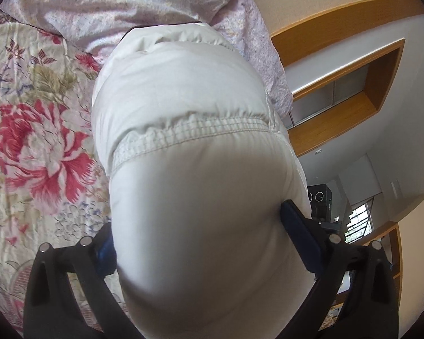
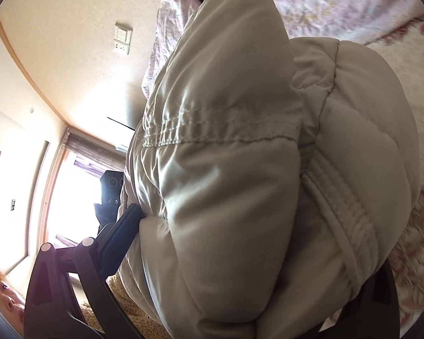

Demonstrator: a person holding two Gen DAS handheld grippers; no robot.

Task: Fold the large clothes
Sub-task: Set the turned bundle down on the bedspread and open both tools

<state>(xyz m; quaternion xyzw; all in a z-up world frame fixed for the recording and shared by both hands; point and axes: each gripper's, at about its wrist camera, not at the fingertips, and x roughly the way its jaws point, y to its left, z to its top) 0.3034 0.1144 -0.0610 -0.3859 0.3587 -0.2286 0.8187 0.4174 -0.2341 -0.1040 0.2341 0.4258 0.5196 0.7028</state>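
A puffy off-white down jacket [image 1: 183, 107] fills the left wrist view, lifted over the floral bedspread [image 1: 39, 130]. My left gripper [image 1: 198, 226] is shut on the jacket, its thick padding bulging between the two blue pads [image 1: 299, 231]. In the right wrist view the same jacket [image 2: 240, 169] bulges in thick quilted folds with stitched seams. My right gripper [image 2: 254, 231] is shut on it; only the left finger [image 2: 124, 226] shows, the other finger is hidden by fabric.
A pale lilac crumpled duvet [image 1: 113, 8] lies at the far end of the bed. Wooden wall shelves [image 1: 353, 84] and a window [image 2: 70, 192] are beyond the bed. The other gripper's black body [image 1: 320, 200] shows behind the jacket. A person's face [image 2: 5, 296] is at the lower left.
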